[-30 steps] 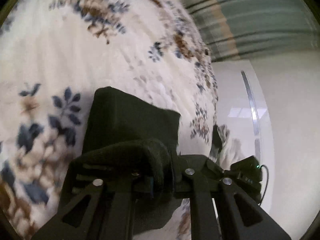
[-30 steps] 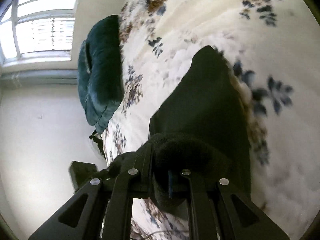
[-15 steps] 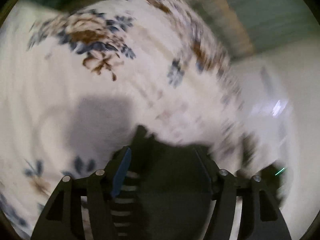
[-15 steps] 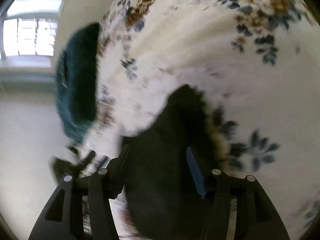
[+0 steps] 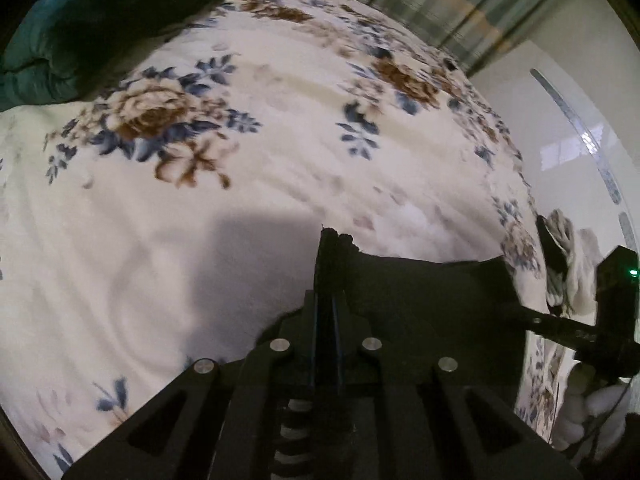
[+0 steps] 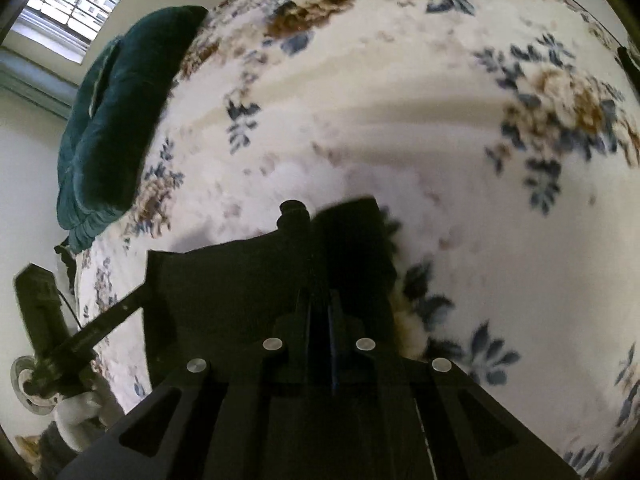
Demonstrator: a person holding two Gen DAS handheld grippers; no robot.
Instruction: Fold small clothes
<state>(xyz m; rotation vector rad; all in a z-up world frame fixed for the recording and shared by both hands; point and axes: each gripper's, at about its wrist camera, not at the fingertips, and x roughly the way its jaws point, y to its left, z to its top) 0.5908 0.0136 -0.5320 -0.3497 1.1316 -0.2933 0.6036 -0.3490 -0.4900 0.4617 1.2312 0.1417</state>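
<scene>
One floral blanket carries everything here, with one dark green cushion lying along its far edge. One small black garment is the task's thing: it hangs stretched between the two grippers, raised over the blanket's near part, close to its side edge, and whether any of it touches the blanket cannot be told.

The left gripper has its jaws pinched tight on one upper corner of the cloth, a tuft of fabric standing up between the fingers. The right gripper grips the opposite corner the same way, jaws closed narrow on the fabric.

The step in hand looks like carrying the held edge over to make a fold. To do it well, both corners should stay level and evenly taut, travel together, and be lowered flat so the edges line up. Release should wait until the cloth rests on the blanket.
</scene>
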